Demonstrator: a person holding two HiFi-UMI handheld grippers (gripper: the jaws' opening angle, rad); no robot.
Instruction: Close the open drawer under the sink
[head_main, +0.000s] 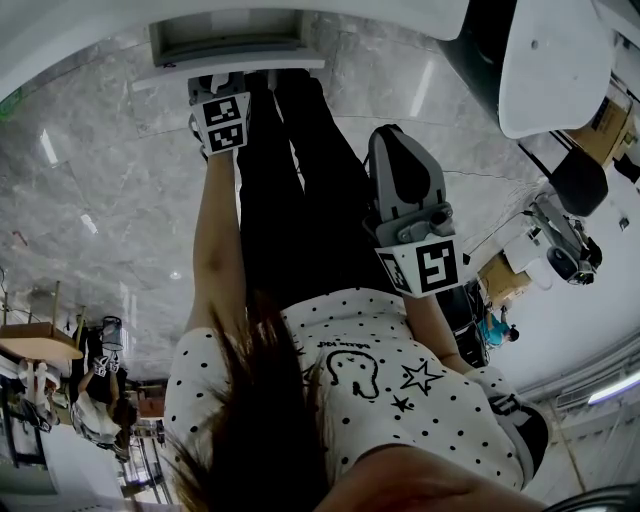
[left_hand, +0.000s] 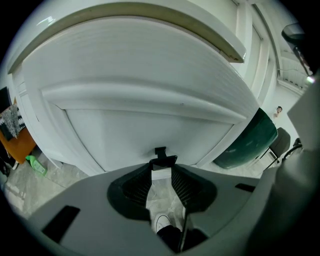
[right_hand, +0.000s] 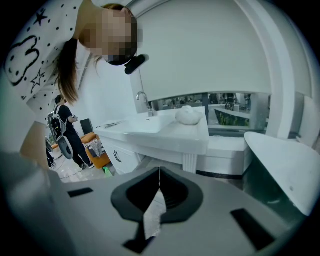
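The open drawer juts out from the white cabinet at the top of the head view, its white front facing me. My left gripper is up against that front. In the left gripper view the drawer front fills the picture. There my left gripper has its jaws a little apart, with a small black handle held between the tips. My right gripper hangs back beside my legs, away from the drawer. In its own view the right gripper is shut on nothing.
My black-trousered legs stand on the marble floor before the drawer. A white sink counter with a faucet shows in the right gripper view, another person behind it. A dark green bin stands right of the cabinet.
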